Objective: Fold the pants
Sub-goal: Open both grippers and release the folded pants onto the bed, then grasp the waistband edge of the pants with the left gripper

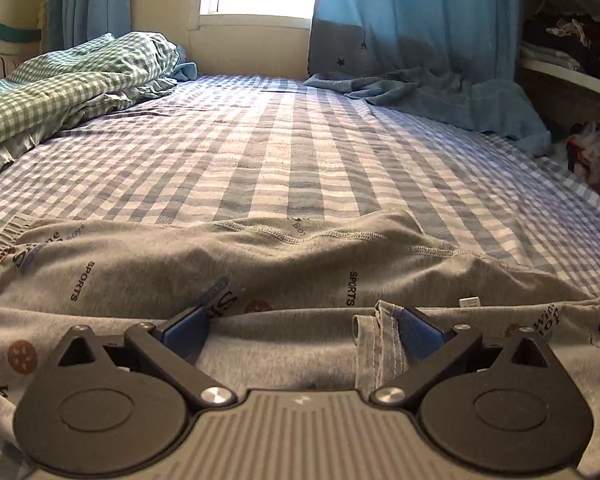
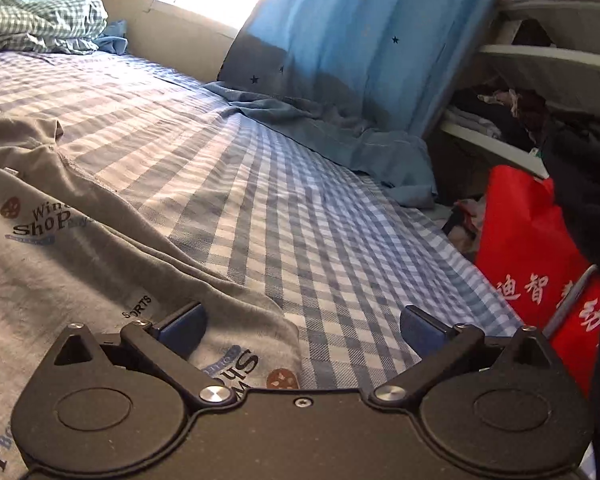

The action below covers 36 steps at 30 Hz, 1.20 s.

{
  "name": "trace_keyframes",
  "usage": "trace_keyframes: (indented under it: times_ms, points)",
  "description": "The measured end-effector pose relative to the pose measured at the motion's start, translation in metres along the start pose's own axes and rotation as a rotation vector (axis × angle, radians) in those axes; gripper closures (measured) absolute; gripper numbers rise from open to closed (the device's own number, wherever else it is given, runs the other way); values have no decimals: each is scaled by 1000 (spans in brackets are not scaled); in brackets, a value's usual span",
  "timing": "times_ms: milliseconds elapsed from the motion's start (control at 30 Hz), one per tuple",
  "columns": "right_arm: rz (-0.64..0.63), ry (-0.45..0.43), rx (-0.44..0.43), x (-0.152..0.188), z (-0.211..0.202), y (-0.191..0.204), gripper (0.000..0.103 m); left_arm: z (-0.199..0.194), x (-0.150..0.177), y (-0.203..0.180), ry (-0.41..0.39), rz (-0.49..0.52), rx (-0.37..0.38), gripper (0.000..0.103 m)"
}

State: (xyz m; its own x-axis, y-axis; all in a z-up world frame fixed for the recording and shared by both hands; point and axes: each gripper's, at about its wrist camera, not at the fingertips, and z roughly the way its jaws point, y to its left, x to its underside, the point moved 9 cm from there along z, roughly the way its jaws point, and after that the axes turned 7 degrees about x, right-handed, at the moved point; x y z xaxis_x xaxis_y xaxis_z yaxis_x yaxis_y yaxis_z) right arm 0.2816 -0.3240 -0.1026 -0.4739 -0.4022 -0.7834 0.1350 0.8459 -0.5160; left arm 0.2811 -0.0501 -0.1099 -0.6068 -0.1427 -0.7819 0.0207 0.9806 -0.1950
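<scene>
Grey printed pants point(image 1: 204, 276) lie spread across the near part of a blue checked bed sheet point(image 1: 284, 152). My left gripper point(image 1: 302, 330) is open and low over the pants, its blue pads either side of the cloth, with a grey drawstring loop point(image 1: 376, 344) beside the right pad. In the right wrist view the pants point(image 2: 72, 248) lie at the left. My right gripper point(image 2: 302, 330) is open over the pants' right edge, the left pad above grey cloth and the right pad above the sheet point(image 2: 300, 208).
A green checked quilt point(image 1: 60, 84) is piled at the far left. Blue star curtains point(image 1: 412, 16) hang by the window, with blue cloth point(image 1: 452, 96) bunched below. Shelves of clothes point(image 1: 572, 40) and a red bag point(image 2: 532, 248) stand off the bed's right edge.
</scene>
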Motion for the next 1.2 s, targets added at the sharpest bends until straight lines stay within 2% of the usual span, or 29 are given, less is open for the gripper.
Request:
trace_keyframes:
  times_ms: [67,133,200,267,333,400,467,533,667,800,900,1067,1167,1200]
  points:
    - [12,-33,39,-6,-17,-3,1,-22,0,6,-38,-37,30,0]
    - [46,-70,11,-13,-39,1,1,-56,6,19,-84,-69,49,0]
    - [97,-81,-60,-20,-63,16,1,-87,16,39,-112,-105,47,0]
    - [114,-102,-151,-27,-82,40,1,-110,28,65,-113,-152,13,0]
    - [108,-121,-240,-39,-100,73,1,-128,36,97,-110,-217,-39,0]
    - [81,-146,-292,-51,-110,102,1,-138,41,130,-111,-302,-68,0]
    - [19,-165,-323,-70,-113,131,1,-140,42,159,-104,-406,-48,0]
    - [-32,-184,-331,-89,-109,152,1,-134,40,181,-101,-499,27,0]
    - [-78,-100,-318,-113,-82,180,1,-118,28,205,-162,-601,139,0]
    - [-67,-47,-290,-102,-70,193,1,-104,22,211,-213,-595,134,1]
    - [-55,-81,-269,-93,-69,196,1,-99,20,209,-223,-565,97,8]
    - [-85,-105,-240,-93,-73,199,1,-100,19,220,-254,-643,93,21]
    - [-112,-127,-212,-92,-77,201,1,-102,24,229,-273,-701,94,38]
    - [-121,-134,-205,-93,-77,202,1,-101,25,231,-269,-720,95,49]
